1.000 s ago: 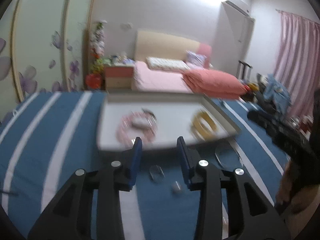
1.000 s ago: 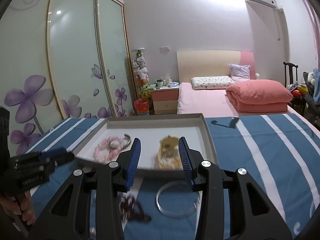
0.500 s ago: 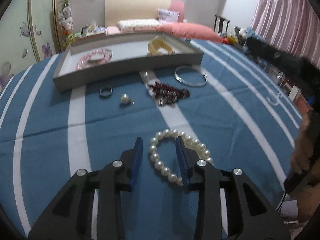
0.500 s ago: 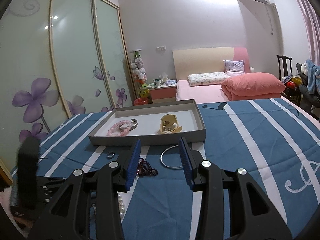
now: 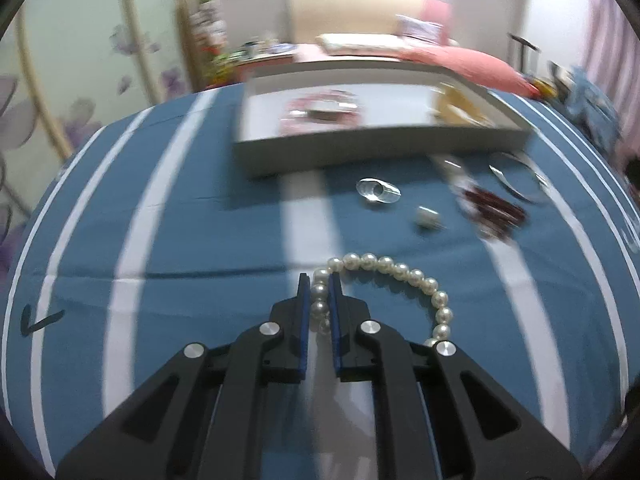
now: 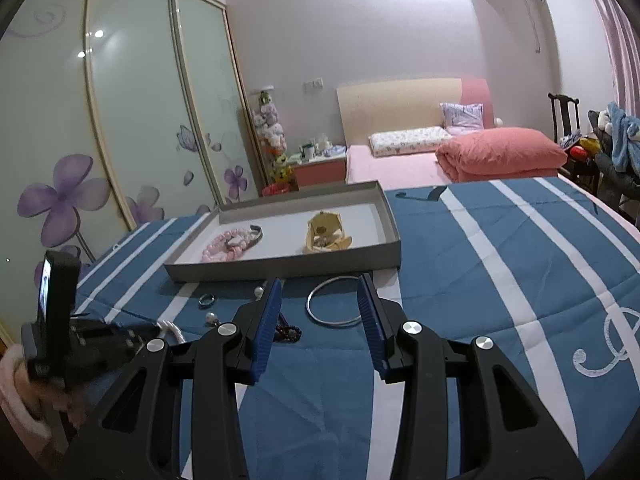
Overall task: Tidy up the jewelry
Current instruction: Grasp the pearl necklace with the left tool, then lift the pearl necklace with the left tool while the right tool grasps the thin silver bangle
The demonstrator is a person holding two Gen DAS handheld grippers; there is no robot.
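With its jaws narrowed onto the pearl bracelet (image 5: 394,276) lying on the blue striped cloth (image 5: 192,248), left gripper (image 5: 319,286) is at pickup; next, lift and carry to grey tray (image 5: 360,154); right gripper (image 6: 319,292) hangs wide, empty.

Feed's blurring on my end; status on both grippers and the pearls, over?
Left gripper shut on pearl bracelet. Right gripper open, empty, above silver bangle. Gray tray ahead; small rings lie between.
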